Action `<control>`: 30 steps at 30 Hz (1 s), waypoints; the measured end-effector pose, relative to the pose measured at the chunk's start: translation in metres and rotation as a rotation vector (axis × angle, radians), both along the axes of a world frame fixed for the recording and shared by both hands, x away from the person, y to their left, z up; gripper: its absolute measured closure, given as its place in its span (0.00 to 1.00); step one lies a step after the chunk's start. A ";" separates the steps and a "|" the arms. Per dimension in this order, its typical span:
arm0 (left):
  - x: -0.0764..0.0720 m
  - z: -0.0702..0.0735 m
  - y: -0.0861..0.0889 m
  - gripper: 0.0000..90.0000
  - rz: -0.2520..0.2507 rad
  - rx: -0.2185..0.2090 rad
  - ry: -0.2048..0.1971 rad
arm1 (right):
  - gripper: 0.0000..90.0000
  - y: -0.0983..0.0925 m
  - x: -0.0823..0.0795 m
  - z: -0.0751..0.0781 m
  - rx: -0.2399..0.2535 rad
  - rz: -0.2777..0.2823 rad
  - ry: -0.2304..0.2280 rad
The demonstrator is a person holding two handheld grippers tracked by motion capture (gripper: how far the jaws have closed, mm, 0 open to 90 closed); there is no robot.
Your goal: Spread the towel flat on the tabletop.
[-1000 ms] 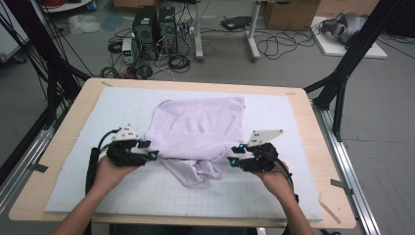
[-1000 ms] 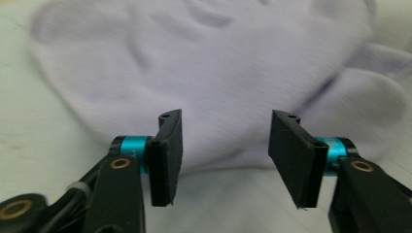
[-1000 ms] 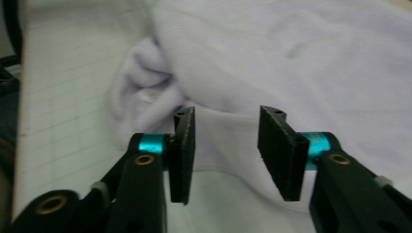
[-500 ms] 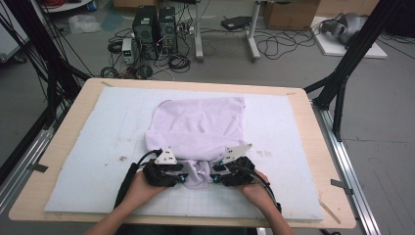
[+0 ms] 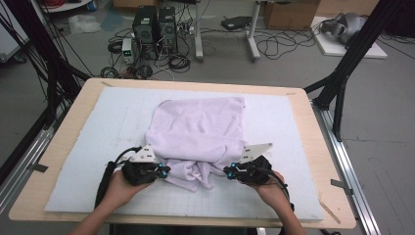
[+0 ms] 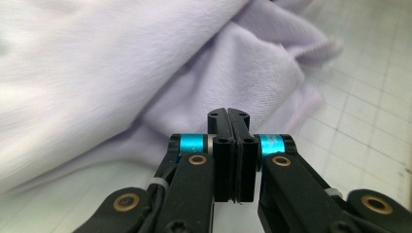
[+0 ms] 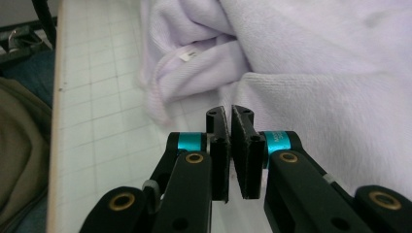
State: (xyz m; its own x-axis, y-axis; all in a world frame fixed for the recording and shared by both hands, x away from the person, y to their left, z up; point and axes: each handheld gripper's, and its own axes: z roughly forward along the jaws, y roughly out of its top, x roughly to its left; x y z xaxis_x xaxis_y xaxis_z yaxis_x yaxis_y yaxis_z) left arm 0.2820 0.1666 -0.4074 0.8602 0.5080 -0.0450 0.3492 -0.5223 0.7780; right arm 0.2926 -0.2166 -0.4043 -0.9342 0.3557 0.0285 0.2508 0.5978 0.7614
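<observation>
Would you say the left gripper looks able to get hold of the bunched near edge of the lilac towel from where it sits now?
Probably yes: the left gripper sits right at the towel edge with nothing between them. Its jaws have just closed with no cloth visibly caught, so they would need to reopen first.

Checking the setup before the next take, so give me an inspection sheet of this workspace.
Surface: white gridded mat on a wooden table.
Job's things: lilac towel, rumpled, near edge bunched.
Clutter: nothing seen.
Grippers: left gripper jaws just closed, nothing between them; right gripper likewise, tips beside the towel.
Cables: black cable trails from the left gripper.
Surroundings: computer towers and floor cables beyond the table.
</observation>
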 end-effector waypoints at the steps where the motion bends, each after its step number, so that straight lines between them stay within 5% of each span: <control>1: -0.001 0.004 0.006 0.98 0.009 -0.004 -0.004 | 0.96 -0.004 -0.002 0.004 0.003 -0.006 -0.005; 8: 0.012 0.014 0.028 0.98 0.083 0.003 -0.035 | 0.96 -0.029 -0.002 0.018 0.000 -0.063 -0.026; 12: 0.036 0.001 0.027 0.98 0.140 0.024 -0.010 | 0.96 -0.035 0.030 -0.001 -0.088 -0.143 0.013; 18: 0.061 -0.016 0.020 0.97 0.167 0.047 0.034 | 0.94 -0.034 0.053 -0.017 -0.095 -0.185 0.059; 23: 0.044 0.005 0.031 0.80 0.155 0.007 -0.017 | 0.70 -0.036 0.036 0.001 -0.008 -0.205 0.010; 26: 0.036 0.012 0.034 0.77 0.151 -0.012 -0.032 | 0.67 -0.033 0.026 0.010 0.038 -0.202 -0.012; 30: 0.014 0.016 0.029 0.62 0.131 -0.036 -0.045 | 0.62 -0.012 0.010 0.013 0.068 -0.123 -0.030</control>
State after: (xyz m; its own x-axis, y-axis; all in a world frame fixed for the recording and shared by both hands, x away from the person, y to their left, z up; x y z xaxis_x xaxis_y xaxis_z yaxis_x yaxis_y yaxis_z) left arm 0.2963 0.1960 -0.3910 0.7880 0.6150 -0.0283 0.3774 -0.4462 0.8114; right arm 0.3023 -0.2283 -0.3916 -0.8843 0.4659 0.0297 0.2960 0.5104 0.8074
